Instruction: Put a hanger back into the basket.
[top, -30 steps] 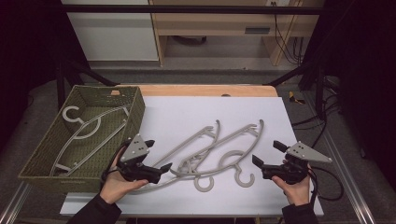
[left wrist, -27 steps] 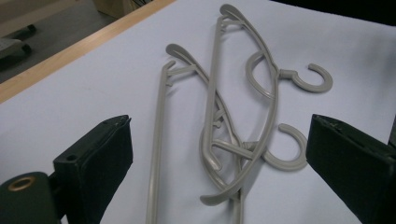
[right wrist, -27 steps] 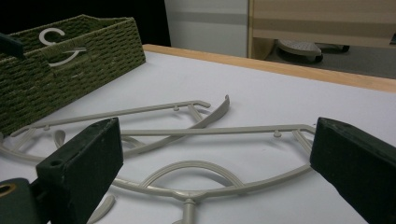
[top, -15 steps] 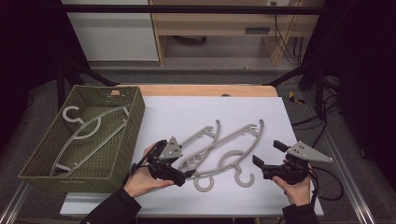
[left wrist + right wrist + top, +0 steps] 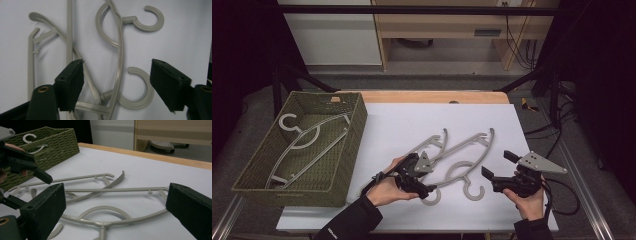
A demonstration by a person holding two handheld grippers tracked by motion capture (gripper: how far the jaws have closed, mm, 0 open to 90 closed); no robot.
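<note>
At the far left I see a green woven basket (image 5: 343,150) on the bench (image 5: 532,125), and inside it lies one grey plastic hanger (image 5: 307,142), flat on the bottom with its hook toward the back corner. In the right gripper view that basket sits at the upper left with the hook showing over its rim.

Just right of the basket, my left gripper (image 5: 424,186) hovers over the near end of two more grey hangers. In the left gripper view its jaws stand wide apart with nothing between the pads; below them I see the nearer hanger (image 5: 136,90) with its hook between the jaws, and the farther hanger's (image 5: 147,22) hook above it. The two hangers overlap, one crossing the other, on the white bench top.

Further right, my right gripper (image 5: 497,167) is held low near the bench's front right corner, jaws also spread and empty, pointing left toward the hangers.

A wooden strip edges the bench at the back. Beyond it I make out a white cabinet (image 5: 332,35), a wooden desk frame (image 5: 452,25) and cables (image 5: 517,35) on a dark floor.
</note>
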